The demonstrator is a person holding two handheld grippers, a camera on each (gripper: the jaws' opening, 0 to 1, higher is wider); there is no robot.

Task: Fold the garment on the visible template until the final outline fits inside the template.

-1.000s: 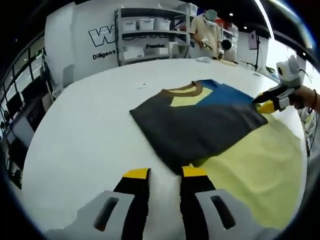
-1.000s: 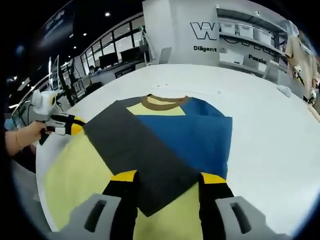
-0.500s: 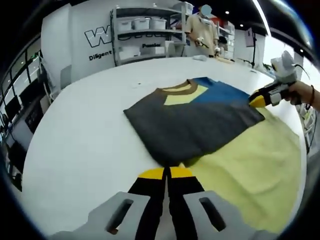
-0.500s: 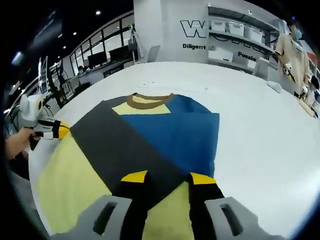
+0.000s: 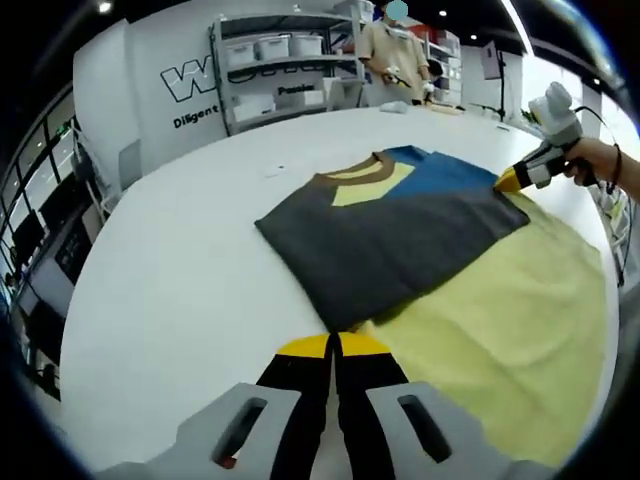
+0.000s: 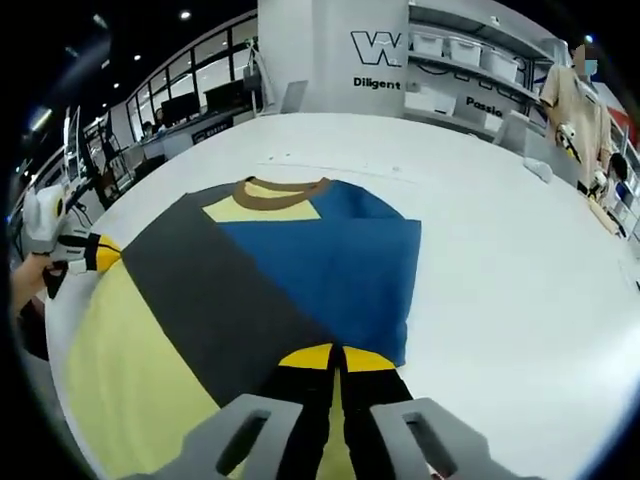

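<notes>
My left gripper (image 5: 335,346) is clenched on the near corner of the shirt (image 5: 390,232), and my right gripper (image 6: 335,357) is clenched on its other near corner. The shirt (grey, blue, brown collar) lies partly folded on the white table (image 5: 170,290), overlapping the yellow template (image 5: 510,330). Bins (image 5: 270,46) sit on a shelf (image 5: 290,66) behind; their contents are too small to tell

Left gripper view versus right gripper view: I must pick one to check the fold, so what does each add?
Left gripper view: the right gripper at the garment's far corner, grey side nearest. Right gripper view: the left gripper at the grey corner, the blue panel broad. Both: garment on the yellow template, white table, own jaws shut at its near edge.
</notes>
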